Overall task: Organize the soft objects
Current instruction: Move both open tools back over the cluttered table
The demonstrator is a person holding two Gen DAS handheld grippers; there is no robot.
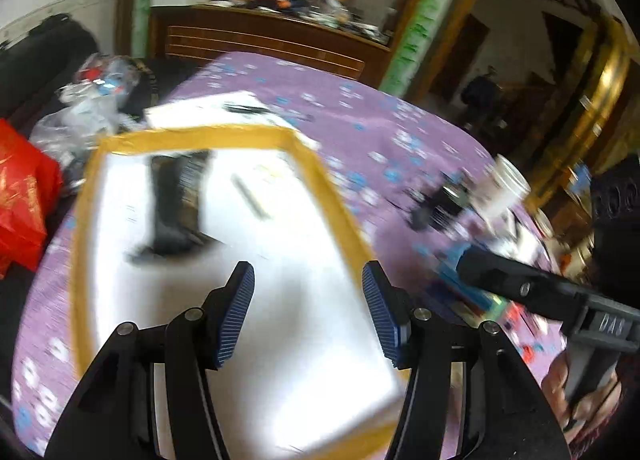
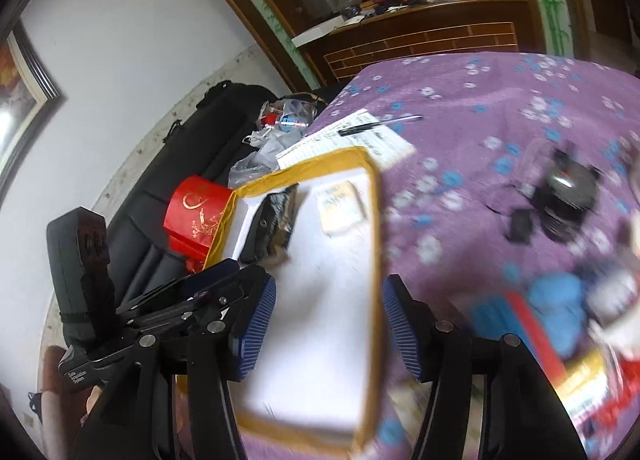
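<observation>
Both tools, left tool (image 1: 308, 312) and right tool (image 2: 329, 326), gape wide above the gold-rimmed tray (image 1: 192, 136) beside scattered clutter (image 2: 568, 196).

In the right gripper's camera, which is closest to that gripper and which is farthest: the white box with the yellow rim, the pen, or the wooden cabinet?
1. White box, right under the right gripper.
2. Pen, past the box on a paper.
3. Wooden cabinet, behind the table by the wall.

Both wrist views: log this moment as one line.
left tool: open, empty, over box | right tool: open, empty, over box | box: on purple cloth, holds dark item
</observation>
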